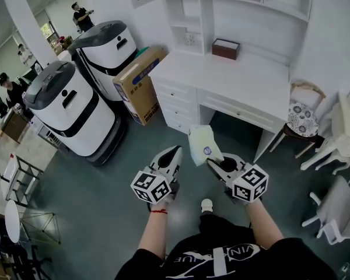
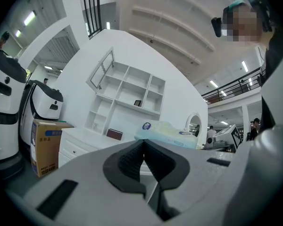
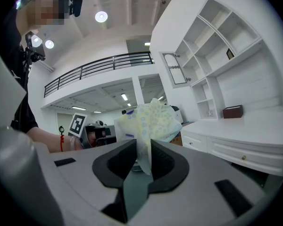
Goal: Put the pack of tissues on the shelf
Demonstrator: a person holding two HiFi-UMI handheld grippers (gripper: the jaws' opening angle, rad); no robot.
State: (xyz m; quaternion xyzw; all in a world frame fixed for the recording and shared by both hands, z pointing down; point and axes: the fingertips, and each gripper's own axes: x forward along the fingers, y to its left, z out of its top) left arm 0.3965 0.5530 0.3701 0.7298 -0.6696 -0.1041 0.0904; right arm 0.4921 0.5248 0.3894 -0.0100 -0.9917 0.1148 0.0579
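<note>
The pack of tissues [image 1: 203,144], pale yellow plastic with a blue round label, hangs in the air in front of the white desk [image 1: 245,83]. My right gripper [image 1: 213,165] is shut on its lower edge; in the right gripper view the wrapper [image 3: 151,121] is pinched between the pads [image 3: 156,160]. Beside it on the left, my left gripper [image 1: 174,154] is shut with nothing in it, and its pads [image 2: 132,158] meet. From the left gripper view the pack [image 2: 167,132] shows just beyond the jaws. The white shelf unit [image 1: 189,16] rises above the desk.
A brown box [image 1: 226,49] sits on the desktop. A cardboard carton [image 1: 139,83] leans at the desk's left end, next to two white wheeled robots [image 1: 70,107]. Chairs [image 1: 300,118] stand at the right. People stand far off at the upper left.
</note>
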